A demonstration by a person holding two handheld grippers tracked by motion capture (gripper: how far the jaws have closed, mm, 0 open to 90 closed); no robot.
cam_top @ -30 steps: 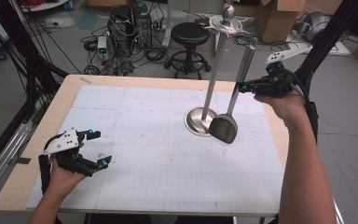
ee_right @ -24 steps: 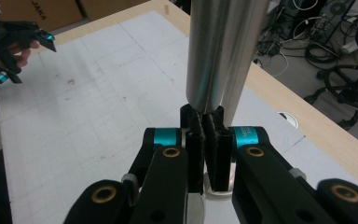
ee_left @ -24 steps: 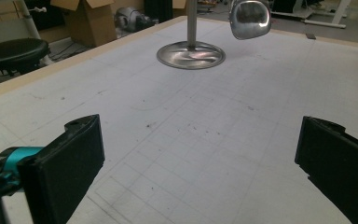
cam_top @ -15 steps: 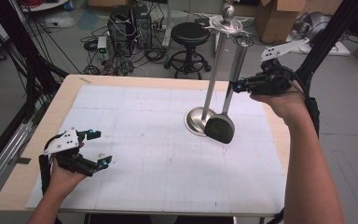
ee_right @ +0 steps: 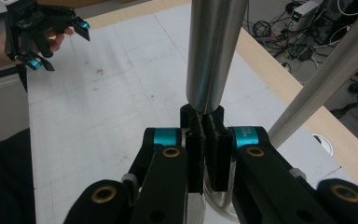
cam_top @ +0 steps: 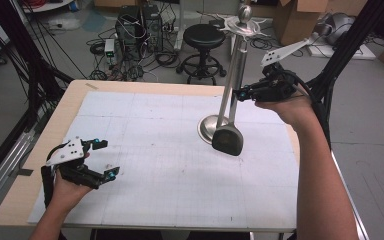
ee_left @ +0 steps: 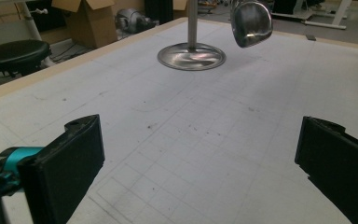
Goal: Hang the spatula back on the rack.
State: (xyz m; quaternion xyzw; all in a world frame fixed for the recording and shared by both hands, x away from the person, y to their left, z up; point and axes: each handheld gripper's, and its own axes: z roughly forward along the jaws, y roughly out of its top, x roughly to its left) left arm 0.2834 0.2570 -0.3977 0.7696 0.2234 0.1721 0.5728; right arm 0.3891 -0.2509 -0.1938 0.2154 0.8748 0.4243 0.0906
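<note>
At the left of the high view, the left gripper (cam_top: 102, 159) rested low over the mat (cam_top: 170, 165) near the table's (cam_top: 70, 102) front left corner, in the person's left hand (cam_top: 67, 187). Its jaws stood wide apart with nothing between them; in the left gripper view the two black pads (ee_left: 70, 163) framed bare gridded mat. That view looked across the mat toward the stand's round base (ee_left: 191, 56) and the ladle's bowl (ee_left: 251, 22), which hung just beside the base and clear of the mat.

Toward the middle right, the stand (cam_top: 235, 75) rose upright from its base (cam_top: 209, 127) on the mat. The ladle (cam_top: 227, 140) leaned along it, handle up, bowl low just in front of the base.

At the right, the right gripper (cam_top: 237, 93) was held level above the table's right edge by the right hand (cam_top: 290, 107). Its jaws were pressed narrow on the ladle's thin handle, partway up. In the right gripper view the pads (ee_right: 196, 144) met tightly on that handle, with the ladle's bowl (ee_right: 214, 200) showing below them, the stand's thick pole (ee_right: 214, 46) just behind and a thinner rod (ee_right: 331, 70) slanting at the right.
</note>
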